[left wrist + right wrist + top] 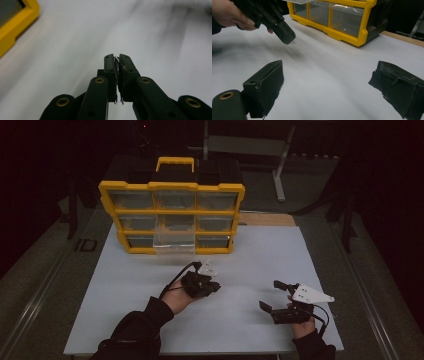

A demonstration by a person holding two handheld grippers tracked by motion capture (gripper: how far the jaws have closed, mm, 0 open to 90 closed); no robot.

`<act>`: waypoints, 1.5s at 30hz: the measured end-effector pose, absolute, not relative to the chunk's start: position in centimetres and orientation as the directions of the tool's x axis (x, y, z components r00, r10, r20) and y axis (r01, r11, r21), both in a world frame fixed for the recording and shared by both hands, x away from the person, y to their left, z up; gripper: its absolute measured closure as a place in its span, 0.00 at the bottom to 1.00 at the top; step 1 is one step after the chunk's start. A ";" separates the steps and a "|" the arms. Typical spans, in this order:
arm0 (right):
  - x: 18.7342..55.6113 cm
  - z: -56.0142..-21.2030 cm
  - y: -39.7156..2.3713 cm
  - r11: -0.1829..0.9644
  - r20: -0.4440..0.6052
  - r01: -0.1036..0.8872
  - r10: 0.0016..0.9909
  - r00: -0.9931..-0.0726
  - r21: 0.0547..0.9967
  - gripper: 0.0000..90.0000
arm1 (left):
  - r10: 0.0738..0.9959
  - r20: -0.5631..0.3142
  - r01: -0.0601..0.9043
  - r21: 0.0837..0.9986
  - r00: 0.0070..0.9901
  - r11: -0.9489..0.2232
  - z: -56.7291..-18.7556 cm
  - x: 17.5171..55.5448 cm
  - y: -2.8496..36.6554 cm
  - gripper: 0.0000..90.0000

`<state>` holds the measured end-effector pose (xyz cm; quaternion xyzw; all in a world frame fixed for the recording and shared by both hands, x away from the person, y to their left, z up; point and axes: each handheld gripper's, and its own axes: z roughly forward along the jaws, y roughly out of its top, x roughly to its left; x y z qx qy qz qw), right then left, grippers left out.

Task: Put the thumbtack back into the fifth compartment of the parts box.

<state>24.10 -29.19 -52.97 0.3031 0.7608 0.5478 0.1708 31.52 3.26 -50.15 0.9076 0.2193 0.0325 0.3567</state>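
Note:
A yellow organizer (171, 186) with clear drawers stands at the back of the white table (260, 255). Its bottom middle drawer (173, 243) is pulled out toward me. My left gripper (214, 287) hovers above the table in front of that drawer. In its own view the left gripper (117, 58) is shut, with a thin glinting bit between the pads that I cannot identify. My right gripper (270, 295) rests low at the front right. Its own view shows the right gripper (327, 75) open, with bare table between the jaws.
The organizer's corner (17, 25) lies at the upper left of the left gripper view. In the right gripper view its front (342, 32) runs across the back, with the left gripper (287, 37) before it. A metal stand (280, 165) stands behind the table.

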 end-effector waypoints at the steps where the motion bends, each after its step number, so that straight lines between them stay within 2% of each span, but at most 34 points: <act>1: 24.1 -53.0 -29.2 0.216 0.071 0.273 0.648 -0.758 0.937 0.10 | 0.420 -0.095 0.371 0.665 0.903 -0.648 -49.9 31.5 3.3 0.94; 28: 24.1 -53.0 -29.1 0.219 0.069 0.272 0.648 -0.759 0.937 0.10 | 0.402 -0.091 0.332 0.739 0.911 -0.586 -43.3 31.9 5.0 0.94; 45: 24.1 -53.0 -29.1 0.219 0.071 0.275 0.647 -0.759 0.936 0.10 | 0.435 -0.065 0.313 0.789 0.898 -0.529 -38.6 32.9 7.0 0.94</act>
